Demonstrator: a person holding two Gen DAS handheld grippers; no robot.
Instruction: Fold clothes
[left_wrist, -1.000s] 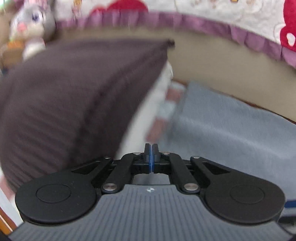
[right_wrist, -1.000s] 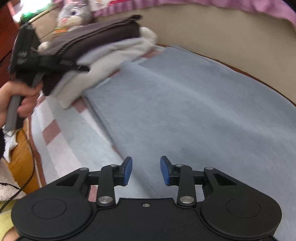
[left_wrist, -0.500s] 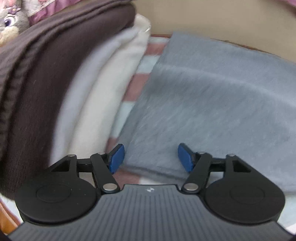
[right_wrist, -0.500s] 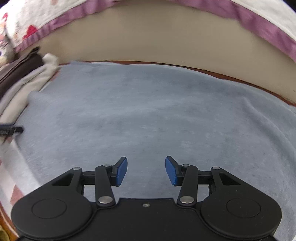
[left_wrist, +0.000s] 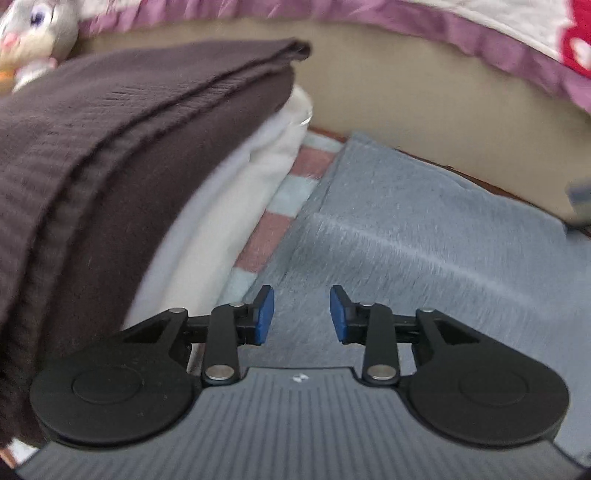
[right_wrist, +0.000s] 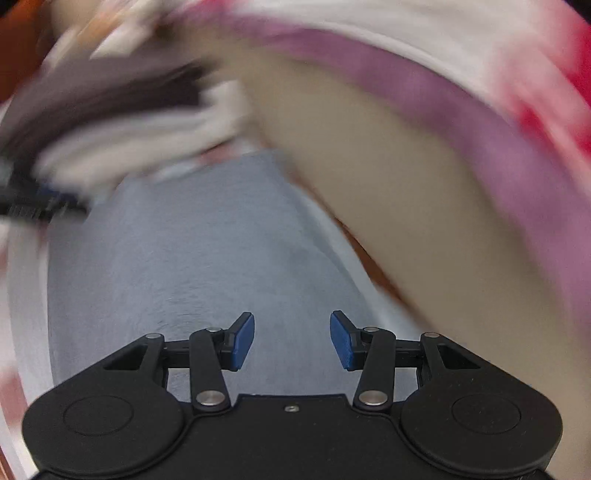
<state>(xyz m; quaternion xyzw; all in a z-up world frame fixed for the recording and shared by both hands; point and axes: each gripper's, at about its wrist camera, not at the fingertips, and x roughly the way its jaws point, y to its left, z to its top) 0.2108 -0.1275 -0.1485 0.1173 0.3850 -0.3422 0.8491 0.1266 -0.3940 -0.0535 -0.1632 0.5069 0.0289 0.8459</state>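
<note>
1. Below my left hand-held gripper (left_wrist: 302, 314), grey garment (left_wrist: 424, 251) lies flat beside the folded stack (left_wrist: 122, 155); jaws closing, nothing gripped.
2. Right hand-held gripper (right_wrist: 291, 339) half-open, empty, over grey garment.

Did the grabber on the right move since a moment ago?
Yes. The right gripper swung rightward: the beige bed edge now fills its view beside the grey garment.

Striped bed sheet (left_wrist: 291, 184) — grey fleece garment (left_wrist: 424, 236), folded clothes stack (left_wrist: 110, 166) beside it
</note>
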